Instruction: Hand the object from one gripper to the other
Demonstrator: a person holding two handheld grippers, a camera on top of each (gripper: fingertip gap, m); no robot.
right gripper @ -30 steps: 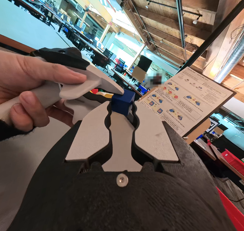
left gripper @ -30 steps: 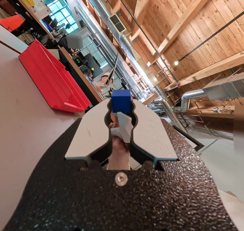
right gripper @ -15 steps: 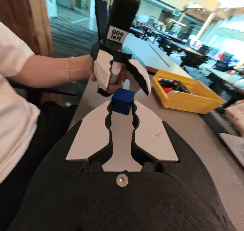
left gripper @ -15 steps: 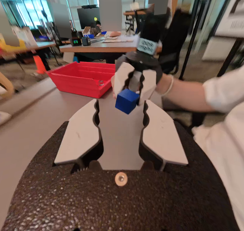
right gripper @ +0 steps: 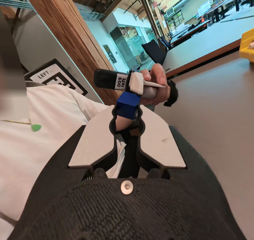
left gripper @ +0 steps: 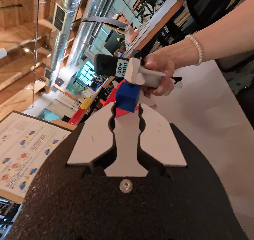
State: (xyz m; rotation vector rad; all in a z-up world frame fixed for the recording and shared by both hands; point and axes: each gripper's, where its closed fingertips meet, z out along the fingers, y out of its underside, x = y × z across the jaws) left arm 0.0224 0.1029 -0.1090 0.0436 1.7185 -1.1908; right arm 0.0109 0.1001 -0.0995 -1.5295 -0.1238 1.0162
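Note:
A blue cube (left gripper: 127, 97) sits at the tips of my left gripper (left gripper: 126, 105). The left jaws are narrow and press its left and right sides. My right gripper (right gripper: 126, 108) is shut on the same cube (right gripper: 127, 107), also at its fingertips. In the left wrist view a hand holds the right gripper (left gripper: 137, 87) from the upper right, with one finger above the cube and one below. In the right wrist view the left gripper's finger (right gripper: 136, 84) lies over the cube's top, and its other finger is hidden. The cube is held in the air above the grey table (left gripper: 199, 123).
A red bin (left gripper: 121, 113) shows behind the cube and a yellow bin (right gripper: 247, 45) stands at the far right of the table. A printed instruction board (left gripper: 24, 150) stands at the left. The person's white-shirted torso (right gripper: 41, 130) and a wooden post (right gripper: 61, 34) are close by. My two grippers' fingertips are within a few centimetres of each other.
One second ago both grippers held the cube. Half a second ago the left gripper was open and apart from it. Now the left jaws have closed on the cube again, and both views have tilted.

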